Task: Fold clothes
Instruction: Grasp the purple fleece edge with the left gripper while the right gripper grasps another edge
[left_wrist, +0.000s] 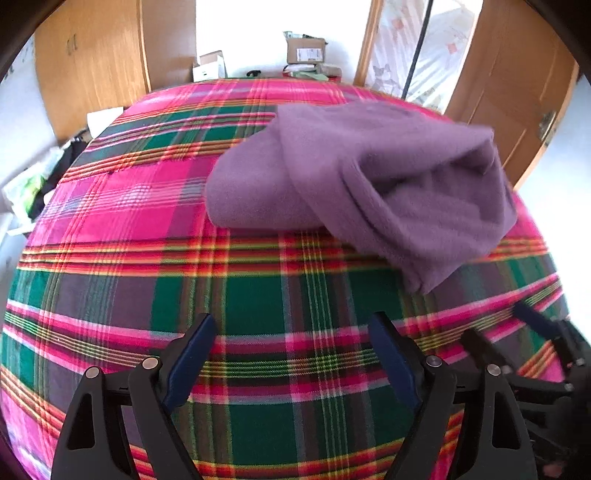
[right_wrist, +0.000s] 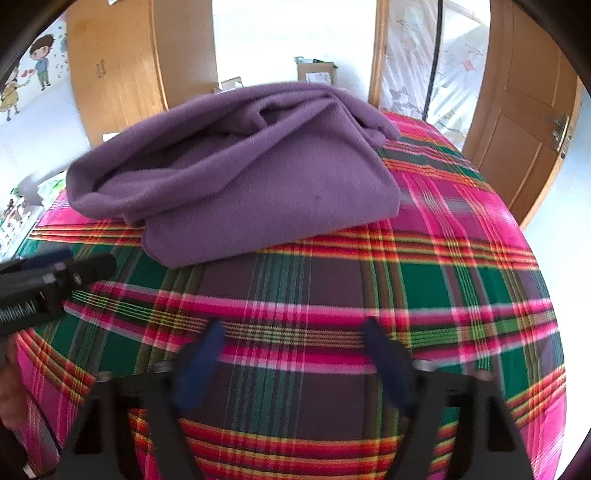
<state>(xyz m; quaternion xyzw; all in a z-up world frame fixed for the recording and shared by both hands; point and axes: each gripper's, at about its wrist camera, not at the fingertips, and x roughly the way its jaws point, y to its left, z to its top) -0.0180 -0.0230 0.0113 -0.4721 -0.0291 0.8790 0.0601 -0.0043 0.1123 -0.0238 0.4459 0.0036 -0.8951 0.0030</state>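
Note:
A purple fleece garment (left_wrist: 369, 177) lies folded in a thick bundle on the plaid bedspread (left_wrist: 258, 295); a loose flap hangs off its near right corner. My left gripper (left_wrist: 293, 325) hovers open over bare plaid, short of the bundle, nothing between its blue pads. My right gripper (right_wrist: 293, 332) is open too, over the plaid just in front of the garment (right_wrist: 236, 173). The right gripper (left_wrist: 532, 325) also shows at the lower right of the left wrist view. The left gripper (right_wrist: 66, 269) shows at the left edge of the right wrist view.
The plaid bedspread (right_wrist: 443, 295) covers the bed. Wooden wardrobe (left_wrist: 96, 66) stands at far left, a wooden door (left_wrist: 509, 81) at far right. Cardboard boxes (left_wrist: 306, 51) sit beyond the bed's far edge. Clutter (left_wrist: 33, 184) lies on the floor at the bed's left.

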